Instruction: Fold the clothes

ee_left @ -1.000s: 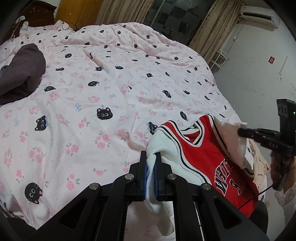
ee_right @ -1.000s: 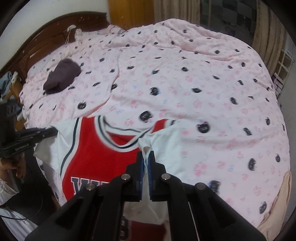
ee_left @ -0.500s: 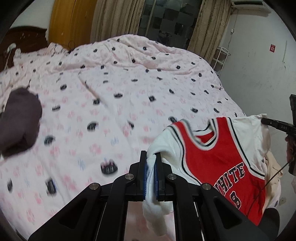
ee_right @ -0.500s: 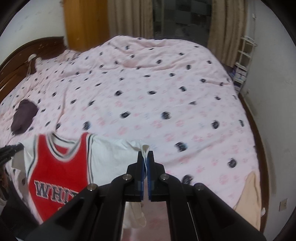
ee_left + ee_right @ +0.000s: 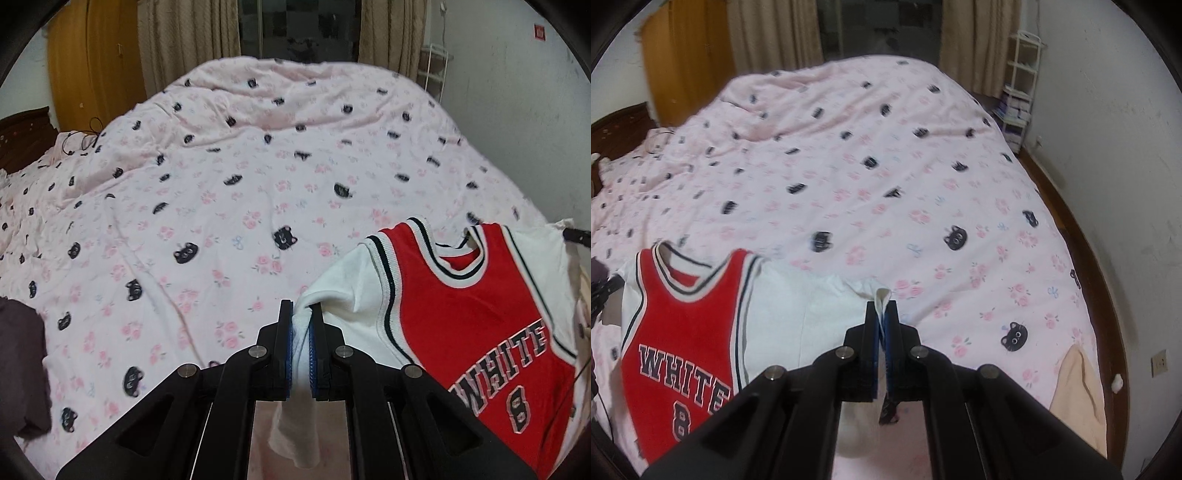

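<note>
Left hand-held gripper (image 5: 302, 325): clamped tight on a white sleeve of the shirt (image 5: 476, 317).
Shirt: red-and-white "WHITE 8" jersey tee, stretched between both grippers, hanging above the bed's (image 5: 258, 177) near edge.
Right hand-held gripper (image 5: 882, 314): pinched closed on the opposite white sleeve.

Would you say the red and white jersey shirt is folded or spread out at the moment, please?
Spread out: the jersey shirt hangs stretched by its white sleeves between the left gripper and right gripper, front print fully showing.
</note>
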`<state>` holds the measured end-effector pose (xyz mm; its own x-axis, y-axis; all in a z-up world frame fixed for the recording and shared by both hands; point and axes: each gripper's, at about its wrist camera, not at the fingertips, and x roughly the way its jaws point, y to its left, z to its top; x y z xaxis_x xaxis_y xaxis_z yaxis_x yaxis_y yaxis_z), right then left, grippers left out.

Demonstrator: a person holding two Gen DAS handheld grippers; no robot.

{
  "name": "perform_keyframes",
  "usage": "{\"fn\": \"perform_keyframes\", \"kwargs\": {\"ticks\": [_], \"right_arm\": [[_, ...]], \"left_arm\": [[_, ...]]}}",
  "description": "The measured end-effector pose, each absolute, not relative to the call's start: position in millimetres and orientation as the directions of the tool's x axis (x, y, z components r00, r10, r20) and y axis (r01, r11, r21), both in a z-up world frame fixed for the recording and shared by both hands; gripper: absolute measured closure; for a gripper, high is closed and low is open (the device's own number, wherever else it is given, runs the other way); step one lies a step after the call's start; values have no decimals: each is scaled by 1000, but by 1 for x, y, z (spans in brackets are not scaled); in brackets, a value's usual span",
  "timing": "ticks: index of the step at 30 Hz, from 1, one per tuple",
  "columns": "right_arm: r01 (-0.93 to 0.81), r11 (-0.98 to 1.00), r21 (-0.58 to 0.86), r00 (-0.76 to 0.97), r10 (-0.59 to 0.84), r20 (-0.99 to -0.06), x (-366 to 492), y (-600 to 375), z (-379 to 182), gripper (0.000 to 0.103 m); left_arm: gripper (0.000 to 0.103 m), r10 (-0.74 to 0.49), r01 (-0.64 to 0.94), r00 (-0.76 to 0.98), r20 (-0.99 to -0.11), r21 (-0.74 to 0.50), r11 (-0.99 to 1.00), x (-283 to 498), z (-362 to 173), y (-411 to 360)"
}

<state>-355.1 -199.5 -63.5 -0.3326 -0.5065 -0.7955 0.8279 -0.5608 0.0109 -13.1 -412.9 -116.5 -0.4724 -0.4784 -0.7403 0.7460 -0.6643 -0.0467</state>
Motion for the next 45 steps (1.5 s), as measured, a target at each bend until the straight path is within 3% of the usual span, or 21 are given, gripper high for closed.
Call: {"fn": "perform_keyframes", "kwargs": {"ticks": [5, 10, 14, 19, 22, 24, 25, 37, 45], "right_arm": [[803, -595, -13, -344, -446, -826, -376, -215, -91, 100], [789, -612, -52, -364, -397, -843, -389, -221, -114, 101], [774, -622, -117, -408, -349, -844, -392, -223, -123, 100], [739, -648, -183, -470, -303, -829, -397, -221, -122, 99], [733, -653, -193, -488, -306, -818, -394, -212, -113, 82], [726, -657, -202, -513, -322, -796, -387, -201, -104, 65], [724, -659, -206, -527, -334, -781, -382, -195, -98, 62], [799, -548, -248, -565, -544, -620, -260, -79, -27, 60], [897, -408, -171, -419, -657, -627, -159, -10, -27, 54]], "left_arm": [[88, -467, 761, -424, -776, -25, -648, -41, -140, -430], [54, -477, 787, -379, -793, -5, -617, -58, -157, -447], [54, -535, 833, -330, -778, 27, -552, -38, -156, -461], [54, -534, 850, -360, -765, -34, -525, -3, -148, -462], [54, -527, 836, -397, -751, -58, -546, 14, -141, -447], [54, -519, 815, -432, -738, -72, -575, 24, -135, -428], [54, -515, 800, -449, -731, -72, -596, 28, -133, -414], [53, -396, 617, -604, -692, -91, -782, 74, -121, -251], [48, -311, 443, -644, -699, -8, -897, 72, -133, -155]]}}
